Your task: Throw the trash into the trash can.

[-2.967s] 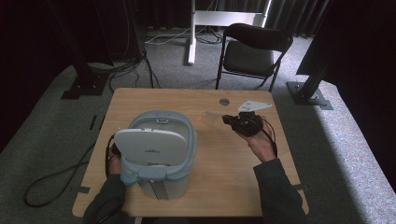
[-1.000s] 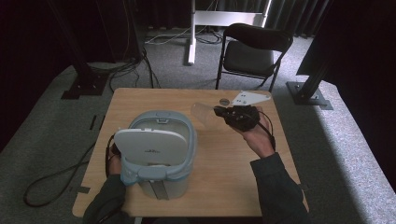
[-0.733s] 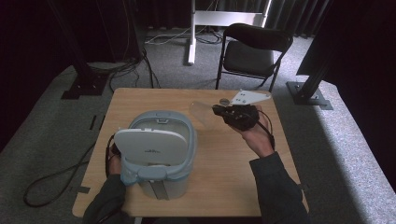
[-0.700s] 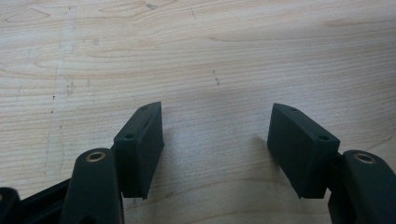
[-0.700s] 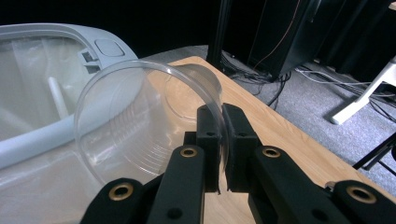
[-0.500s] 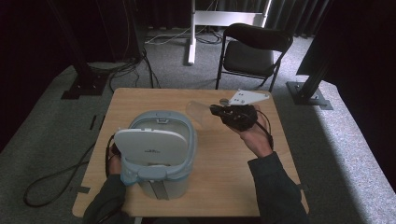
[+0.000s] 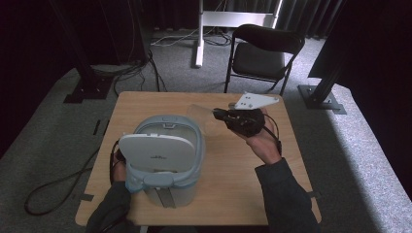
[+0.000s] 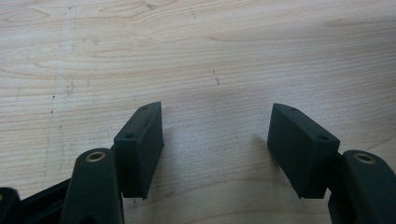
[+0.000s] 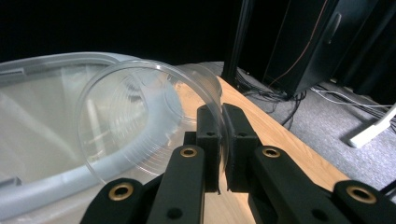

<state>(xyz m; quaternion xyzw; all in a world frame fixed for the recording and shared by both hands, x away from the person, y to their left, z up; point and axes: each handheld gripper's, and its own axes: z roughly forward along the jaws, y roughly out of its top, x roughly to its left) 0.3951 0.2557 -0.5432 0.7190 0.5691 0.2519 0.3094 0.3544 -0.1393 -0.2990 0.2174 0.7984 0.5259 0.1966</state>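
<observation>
High view: we are counting one rice cooker (image 7: 165, 162), one clear cup (image 7: 200, 115) being pinched by the right gripper (image 7: 219, 115), left gripper (image 8: 215, 140) gaping empty.

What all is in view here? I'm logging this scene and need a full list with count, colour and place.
Rice cooker: one, pale blue-grey with white lid raised, on the left half of the table.
Clear plastic cup: one, transparent, tipped on its side, its rim pinched in the right tongs beside the cooker's opening.
Table: one, light wood, centre.
Folding chair: one, black, beyond the table.
Floor cables: several, black, on grey carpet at far left.
White stand base: one, behind the chair.
Right tongs: one, black, shut on the cup rim.
Left tongs: one, black, open over bare tabletop.
Person's hands: two, right hand right of the cooker, left hand at the cooker's left.
</observation>
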